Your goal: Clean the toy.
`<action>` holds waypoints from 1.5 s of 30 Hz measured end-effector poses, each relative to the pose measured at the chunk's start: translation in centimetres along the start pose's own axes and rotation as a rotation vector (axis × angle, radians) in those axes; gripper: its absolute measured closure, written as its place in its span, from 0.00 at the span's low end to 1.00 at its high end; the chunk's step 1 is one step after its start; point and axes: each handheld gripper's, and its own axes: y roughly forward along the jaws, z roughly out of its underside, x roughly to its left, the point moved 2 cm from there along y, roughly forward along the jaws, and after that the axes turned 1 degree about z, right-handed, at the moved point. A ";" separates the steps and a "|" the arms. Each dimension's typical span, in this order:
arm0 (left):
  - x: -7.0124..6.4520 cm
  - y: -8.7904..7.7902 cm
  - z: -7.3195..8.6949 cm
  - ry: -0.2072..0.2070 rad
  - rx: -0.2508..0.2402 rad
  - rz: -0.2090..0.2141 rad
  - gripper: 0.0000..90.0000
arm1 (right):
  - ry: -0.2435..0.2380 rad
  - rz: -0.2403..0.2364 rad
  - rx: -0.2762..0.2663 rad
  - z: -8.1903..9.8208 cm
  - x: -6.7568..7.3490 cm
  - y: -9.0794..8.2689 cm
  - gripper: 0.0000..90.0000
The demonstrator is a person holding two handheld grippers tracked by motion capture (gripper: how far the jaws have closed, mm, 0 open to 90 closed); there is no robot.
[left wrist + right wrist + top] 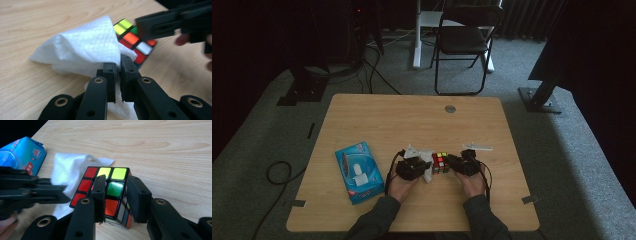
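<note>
Blue tissue pack [359, 171], folding chair [464, 40]

High overhead, two close views, shared cube [440, 162]

place: lab or studio | signs: wooden table [377, 120], folding chair [464, 40], floor cables [377, 70], grey carpet [562, 145]

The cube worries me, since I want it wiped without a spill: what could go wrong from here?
The right gripper clamps the puzzle cube across only part of its width, so wiping pressure might twist a layer or pop it loose. The left gripper pinches just a fold of the white tissue; it may tear or slip out.
</note>
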 end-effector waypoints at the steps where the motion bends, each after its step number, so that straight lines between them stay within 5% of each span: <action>1: -0.1 -0.2 0.0 -0.003 -0.006 0.012 0.94 | 0.000 0.001 -0.001 0.0 0.0 0.0 0.77; 17: -0.3 1.4 1.5 0.010 0.071 0.017 0.94 | 0.008 -0.001 -0.003 0.0 0.0 0.0 0.77; 28: -0.7 2.6 2.5 0.087 0.117 -0.056 0.94 | 0.011 0.005 -0.007 0.0 0.0 0.1 0.77; 40: 1.9 0.2 1.7 0.004 0.040 -0.131 0.94 | 0.003 0.019 0.004 -0.1 -0.2 0.0 0.68; 45: 2.0 0.1 1.6 0.008 0.032 -0.145 0.94 | -0.008 0.020 -0.020 -0.2 -0.1 -0.4 0.63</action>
